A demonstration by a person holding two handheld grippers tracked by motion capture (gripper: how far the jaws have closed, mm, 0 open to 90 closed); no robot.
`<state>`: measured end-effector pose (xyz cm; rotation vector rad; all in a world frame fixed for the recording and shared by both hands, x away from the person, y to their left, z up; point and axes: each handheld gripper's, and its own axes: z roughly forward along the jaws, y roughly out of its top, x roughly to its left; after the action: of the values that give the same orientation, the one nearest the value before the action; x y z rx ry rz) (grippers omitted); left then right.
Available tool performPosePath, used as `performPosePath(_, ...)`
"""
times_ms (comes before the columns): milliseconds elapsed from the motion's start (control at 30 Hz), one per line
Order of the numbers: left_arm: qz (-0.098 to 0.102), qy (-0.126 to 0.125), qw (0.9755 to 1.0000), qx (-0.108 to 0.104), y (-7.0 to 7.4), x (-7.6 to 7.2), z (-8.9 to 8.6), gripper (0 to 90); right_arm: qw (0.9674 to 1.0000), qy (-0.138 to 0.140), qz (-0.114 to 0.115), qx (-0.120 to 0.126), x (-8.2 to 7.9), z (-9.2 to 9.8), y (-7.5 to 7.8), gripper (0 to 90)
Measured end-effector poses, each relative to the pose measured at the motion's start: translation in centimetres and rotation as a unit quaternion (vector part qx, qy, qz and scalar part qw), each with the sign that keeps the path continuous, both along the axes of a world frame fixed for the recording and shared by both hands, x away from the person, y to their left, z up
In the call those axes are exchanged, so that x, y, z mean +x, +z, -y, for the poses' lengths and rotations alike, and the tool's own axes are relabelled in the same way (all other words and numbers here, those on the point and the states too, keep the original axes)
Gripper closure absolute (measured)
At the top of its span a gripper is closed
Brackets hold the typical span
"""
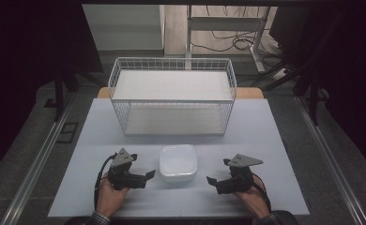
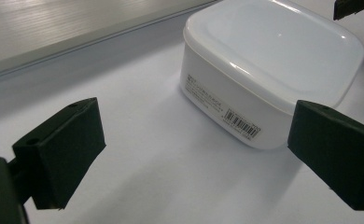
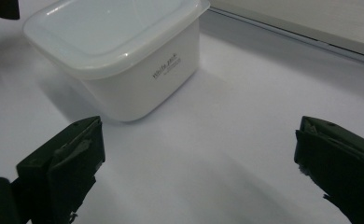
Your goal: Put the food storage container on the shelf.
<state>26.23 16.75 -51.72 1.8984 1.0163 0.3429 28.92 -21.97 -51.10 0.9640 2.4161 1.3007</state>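
A white lidded plastic container [image 1: 178, 162] sits at the table's front middle, with a barcode label on the side that shows in the left gripper view [image 2: 273, 51] and small print on the side in the right gripper view [image 3: 115, 42]. My left gripper [image 1: 144, 171] rests just left of it, jaws open and pointing at it, nothing between them [image 2: 194, 149]. My right gripper [image 1: 218, 171] sits just right of the container, also open and empty [image 3: 199, 158]. Neither gripper touches the container.
A white wire basket [image 1: 171, 61] with an upper and a lower white shelf stands behind the container at the back of the pale table [image 1: 265, 140]. Its lower board edge [image 2: 54, 32] [image 3: 311, 23] runs across both gripper views. Dark curtains flank the table.
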Motion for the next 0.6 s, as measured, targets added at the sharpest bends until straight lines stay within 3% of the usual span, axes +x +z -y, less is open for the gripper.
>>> performPosePath(267,-0.009,-0.020,0.9993,-0.030,1.3,0.5,0.6,3.1,0.9994,0.007,-0.026,0.021,1.0,-1.7,1.1,1.6)
performPosePath(467,-0.016,-0.045,0.9986,-0.025,2.1,1.3,1.9,2.8,0.9992,0.016,-0.031,0.019,2.0,-3.2,2.2,0.0)
performPosePath(600,-0.023,-0.061,0.9978,-0.014,2.5,2.6,3.4,2.9,0.9987,0.026,-0.043,0.011,3.4,-5.1,2.8,0.0)
